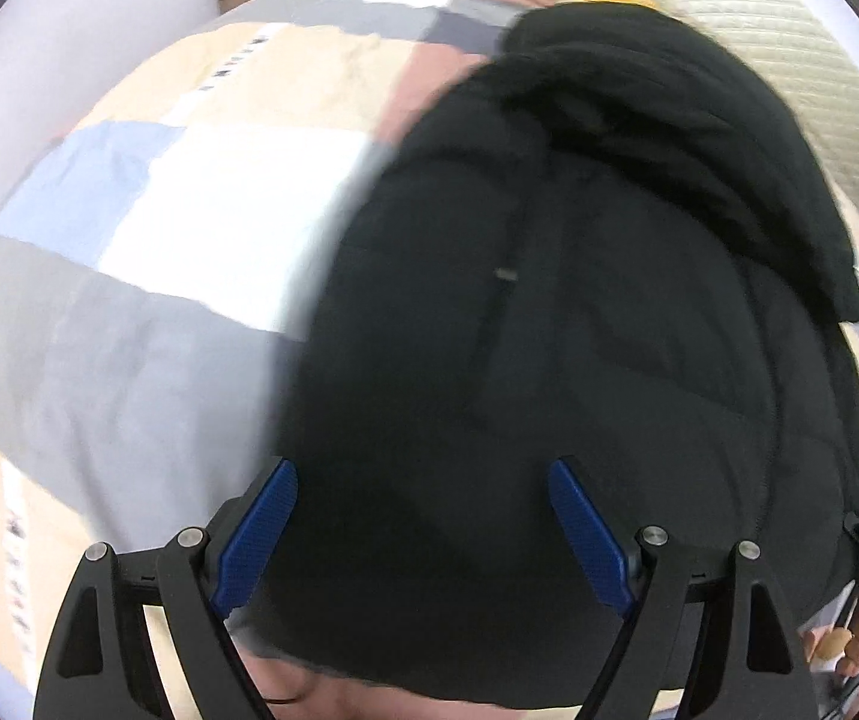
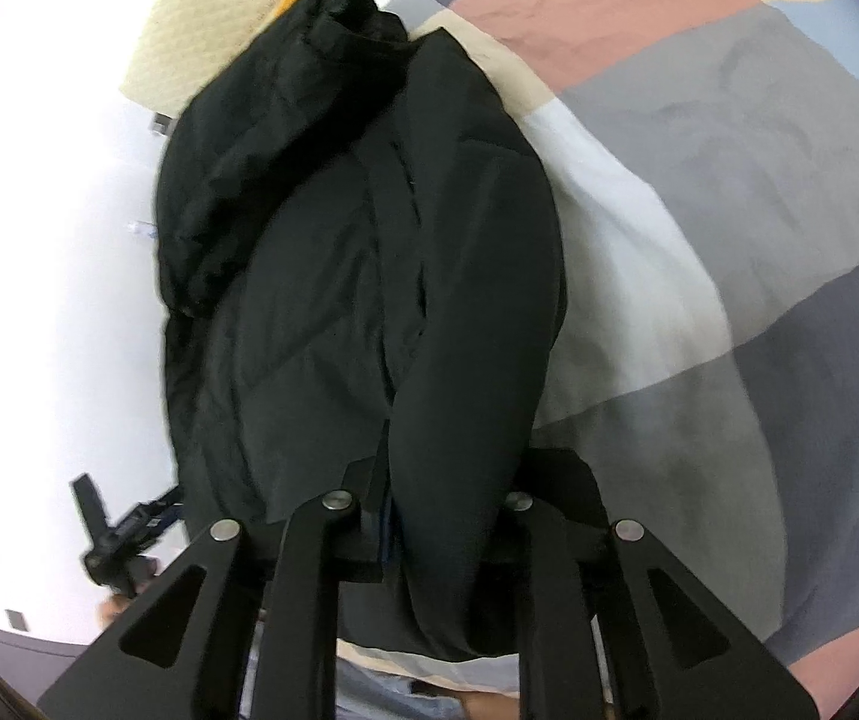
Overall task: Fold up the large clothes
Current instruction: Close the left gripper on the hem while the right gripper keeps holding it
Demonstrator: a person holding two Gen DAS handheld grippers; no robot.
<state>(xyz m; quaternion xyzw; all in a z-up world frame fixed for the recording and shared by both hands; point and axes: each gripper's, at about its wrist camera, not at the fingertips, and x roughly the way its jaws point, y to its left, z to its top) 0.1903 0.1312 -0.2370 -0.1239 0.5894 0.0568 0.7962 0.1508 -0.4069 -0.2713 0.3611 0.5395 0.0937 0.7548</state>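
A large black hooded jacket point(image 1: 579, 312) lies on a patchwork bedspread point(image 1: 201, 192). My left gripper point(image 1: 423, 534) is open just above the jacket's near hem, its blue pads point(image 1: 258, 534) spread wide with nothing between them. In the right wrist view the jacket point(image 2: 333, 252) stretches away with its hood at the far end. My right gripper point(image 2: 429, 510) is shut on the jacket's near right edge, a sleeve fold point(image 2: 465, 420) bulging up between the arms and hiding the fingertips.
The bedspread point(image 2: 729, 210) extends right of the jacket in grey, white and pink patches. A cream quilted pillow point(image 1: 789, 36) lies beyond the hood. The left gripper point(image 2: 111, 534) shows at the lower left of the right wrist view, over white floor.
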